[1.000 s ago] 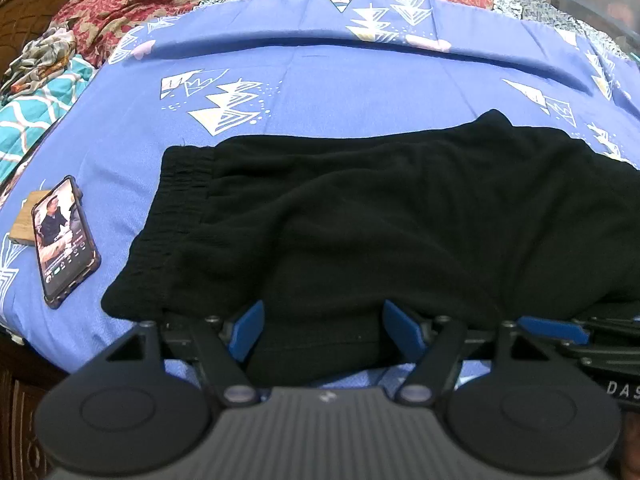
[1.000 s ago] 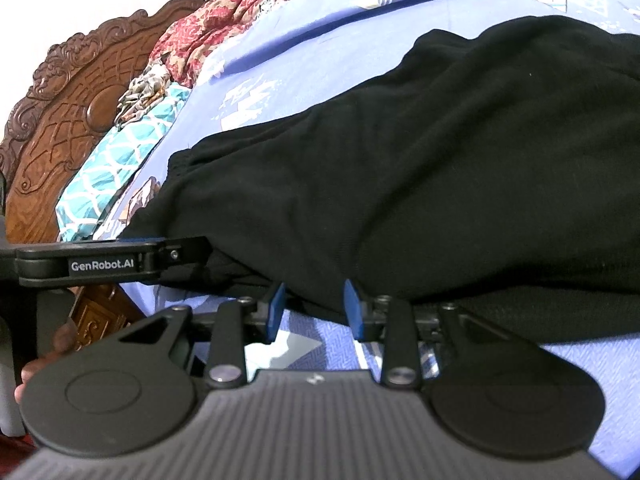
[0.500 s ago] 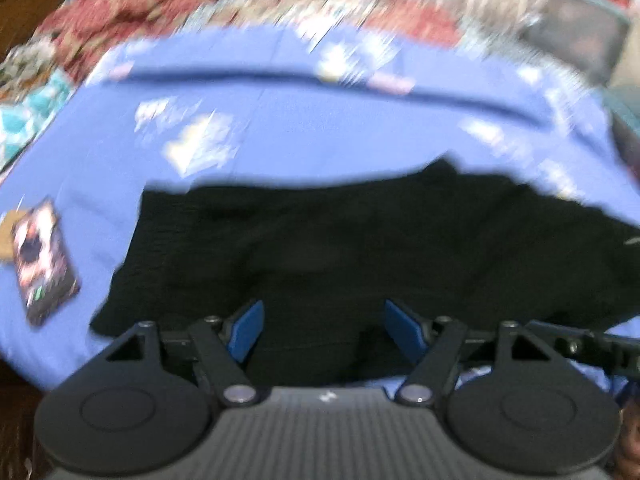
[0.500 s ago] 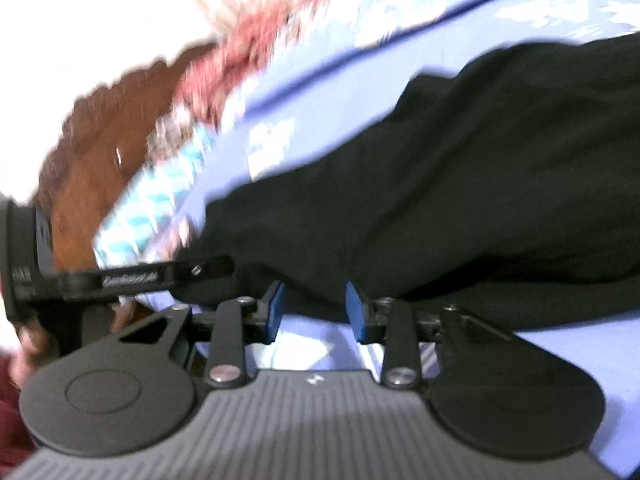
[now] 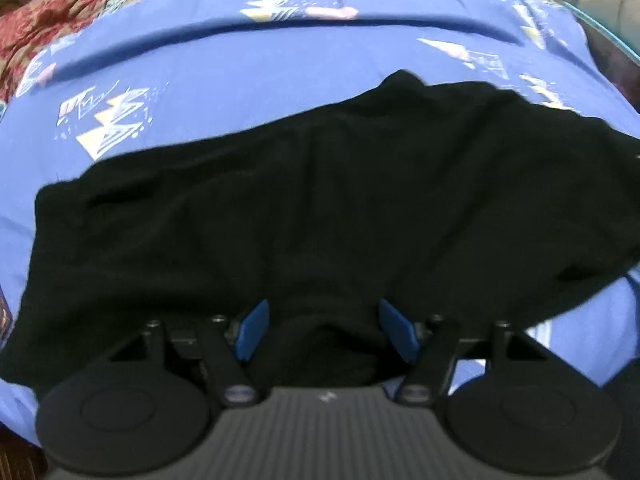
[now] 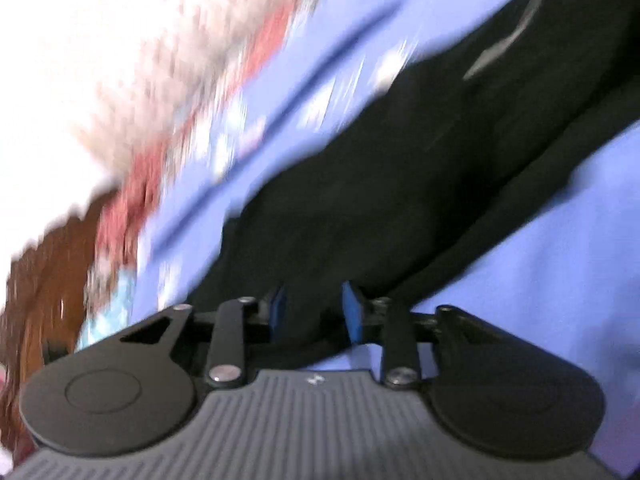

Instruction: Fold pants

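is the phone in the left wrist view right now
No, the left wrist view shows only the black pants on the blue bedsheet, no phone.

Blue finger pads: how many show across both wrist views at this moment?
4. In the left wrist view, one pad sits left and one right of the bunched black pants. In the right wrist view, two more flank the fabric edge.

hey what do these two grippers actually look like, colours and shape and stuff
Both match. The left gripper has two blue fingers on black linkage bars with silver pivot screws, two round black discs at the sides, and a ribbed grey body with a small white logo. The right gripper has the same build.
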